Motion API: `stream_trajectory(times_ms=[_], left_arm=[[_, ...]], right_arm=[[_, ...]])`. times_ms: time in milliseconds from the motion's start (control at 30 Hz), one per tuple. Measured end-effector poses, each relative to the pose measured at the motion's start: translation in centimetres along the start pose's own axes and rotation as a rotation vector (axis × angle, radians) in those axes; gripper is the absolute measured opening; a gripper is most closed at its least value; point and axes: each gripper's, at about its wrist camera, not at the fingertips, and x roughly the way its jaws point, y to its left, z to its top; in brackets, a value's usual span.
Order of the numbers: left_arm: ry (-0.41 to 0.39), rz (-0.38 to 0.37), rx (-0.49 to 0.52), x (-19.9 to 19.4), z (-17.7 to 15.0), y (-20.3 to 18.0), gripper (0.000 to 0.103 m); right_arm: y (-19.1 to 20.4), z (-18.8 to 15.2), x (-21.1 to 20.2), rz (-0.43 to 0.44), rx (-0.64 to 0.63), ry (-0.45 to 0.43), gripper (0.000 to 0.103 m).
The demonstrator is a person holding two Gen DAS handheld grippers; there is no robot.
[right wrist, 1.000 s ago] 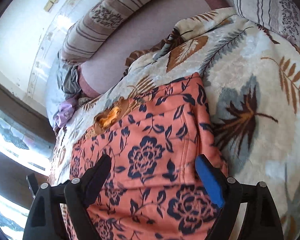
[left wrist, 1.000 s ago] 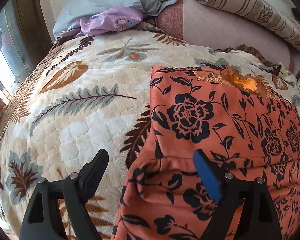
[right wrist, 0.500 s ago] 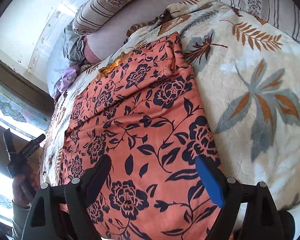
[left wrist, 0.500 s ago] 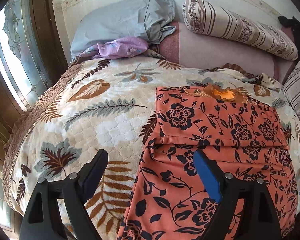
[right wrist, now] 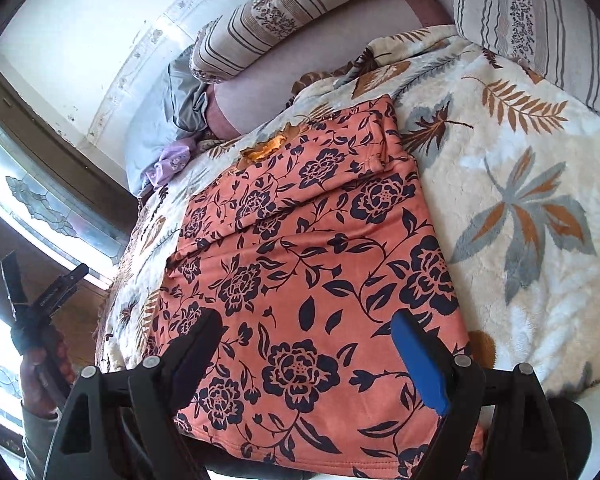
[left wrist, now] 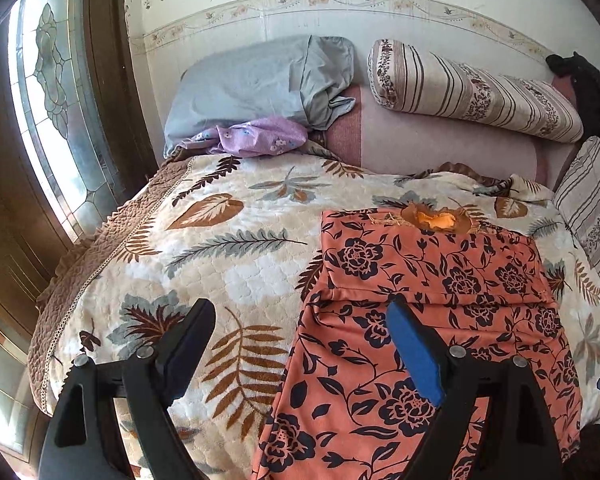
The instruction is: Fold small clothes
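While both grippers, left gripper (left wrist: 300, 336) and right gripper (right wrist: 306, 340), gape empty, orange floral garment (left wrist: 432, 320) lies on bed (left wrist: 228, 248); grey pillow (left wrist: 260, 84) at 11 o'clock, striped bolster (left wrist: 472, 88) at 1.

The orange garment (left wrist: 428, 320) with a black floral print lies flat on the bed, its top part folded down.

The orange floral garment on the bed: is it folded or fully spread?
Partly folded: on the orange floral garment the far part is doubled over, its edge crossing the cloth; the near part lies flat.
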Motion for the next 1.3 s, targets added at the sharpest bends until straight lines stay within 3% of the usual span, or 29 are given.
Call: stream_trajectory(times_ms=[433,533,733,967,1100,1133,1233,1300], left_arm=[[0.0,-0.021,-0.003,-1.5,-0.6,0.6,0.088],[0.078,-0.071,-0.061,-0.2,-2.7,2.1,0.088],[0.357,-0.115,-0.16,4.6,-10.5,5.8,0.088],[0.495,-0.151,-0.18,6.1,-15.4,6.7,0.088],[0.522,-0.171,-0.178,6.2,-16.5,6.6,0.088],[0.527,-0.177,-0.177,6.3,-16.6,6.5,0.088],[0.531,-0.188,-0.177,6.4,-17.1,6.1,0.088],[0.532,-0.194,-0.179,6.6,-17.3,5.9,0.087]], right_arm=[[-1.0,-0.3,-1.2,-0.014,-0.016,0.02,0.088],[-2.6,-0.2,-0.3,-0.035,0.005,0.083,0.088],[-8.1,0.4,1.0,-0.065,0.091,0.209,0.088],[-10.4,-0.8,2.6,0.042,0.161,0.331,0.088],[-10.0,-2.2,3.2,0.022,0.136,0.389,0.085],[-10.0,-2.5,3.2,0.026,0.13,0.395,0.084],[-9.9,-3.0,3.2,0.038,0.135,0.408,0.058],[-10.0,-3.3,3.2,0.035,0.136,0.414,0.054]])
